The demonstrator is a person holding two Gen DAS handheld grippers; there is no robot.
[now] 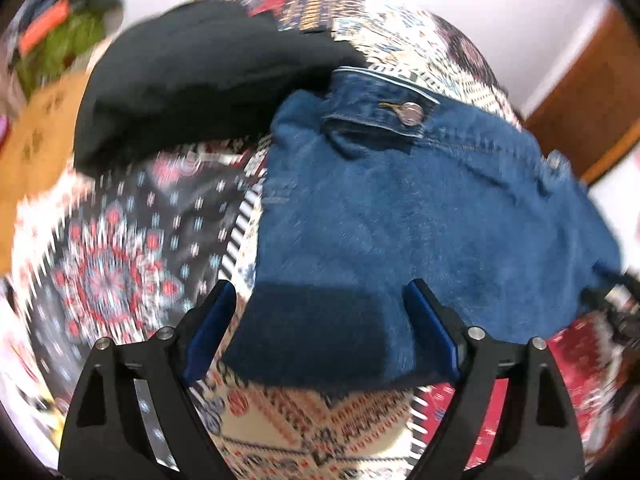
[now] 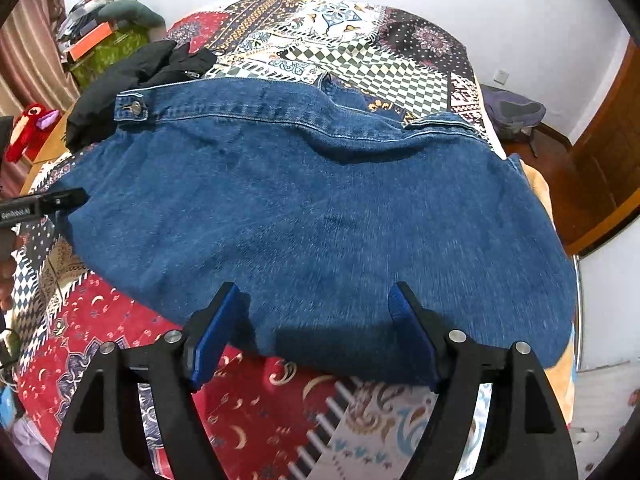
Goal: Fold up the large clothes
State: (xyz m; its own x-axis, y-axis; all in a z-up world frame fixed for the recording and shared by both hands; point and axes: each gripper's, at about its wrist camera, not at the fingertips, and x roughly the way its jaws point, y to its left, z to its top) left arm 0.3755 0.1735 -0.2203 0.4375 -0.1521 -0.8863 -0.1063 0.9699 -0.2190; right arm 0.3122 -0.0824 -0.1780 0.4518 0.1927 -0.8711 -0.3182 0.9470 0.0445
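A blue denim jacket (image 2: 312, 208) lies spread flat on a patchwork bedspread (image 2: 256, 412), its hem band with a metal button (image 2: 135, 108) at the far side. My right gripper (image 2: 316, 304) is open, its blue pads over the jacket's near edge. In the left wrist view, the jacket (image 1: 420, 224) lies ahead and to the right, its button (image 1: 411, 113) at the far edge. My left gripper (image 1: 320, 300) is open over the jacket's near left corner. The left gripper also shows at the left edge of the right wrist view (image 2: 52, 203).
A black garment (image 2: 132, 84) lies bunched at the far left of the bed, next to the jacket; it also shows in the left wrist view (image 1: 208, 76). A wooden door (image 2: 608, 160) stands at the right. Clutter and a red plush toy (image 2: 28, 128) sit left of the bed.
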